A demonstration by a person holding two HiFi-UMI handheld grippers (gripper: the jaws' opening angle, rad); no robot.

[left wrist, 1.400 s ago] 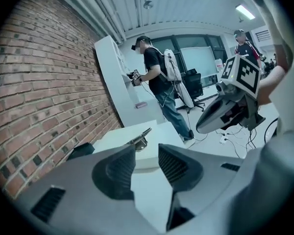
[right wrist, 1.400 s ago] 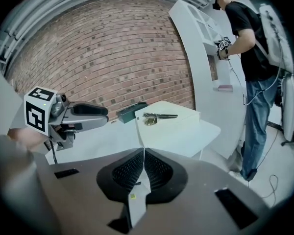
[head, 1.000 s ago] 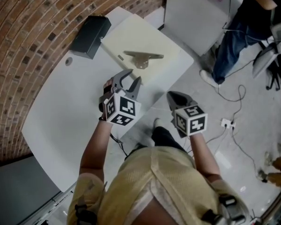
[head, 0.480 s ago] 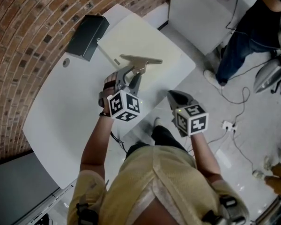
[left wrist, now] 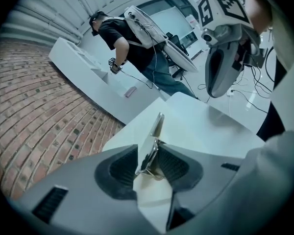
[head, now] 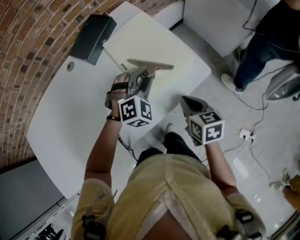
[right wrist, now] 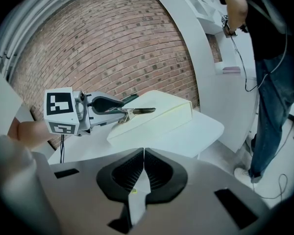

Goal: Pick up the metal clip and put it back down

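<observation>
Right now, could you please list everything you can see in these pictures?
table: one, white, beside the brick wall.
board: one, cream, on the table.
box: one, black, on the table by the wall.
metal clip: one, silver, gripped over the board.
second person: one, dark clothes, at the right.
left gripper: one, grey, fingers shut on the metal clip.
right gripper: one, grey, fingers shut, empty.

near end of the metal clip (head: pixel 151 64) hidden by left tongs (head: pixel 141 80)

My left gripper (head: pixel 141 78) and right gripper (head: pixel 184 100) are grey, marked with black-and-white squares; my shirt (head: pixel 175 199), at 6 o'clock, is khaki.
</observation>
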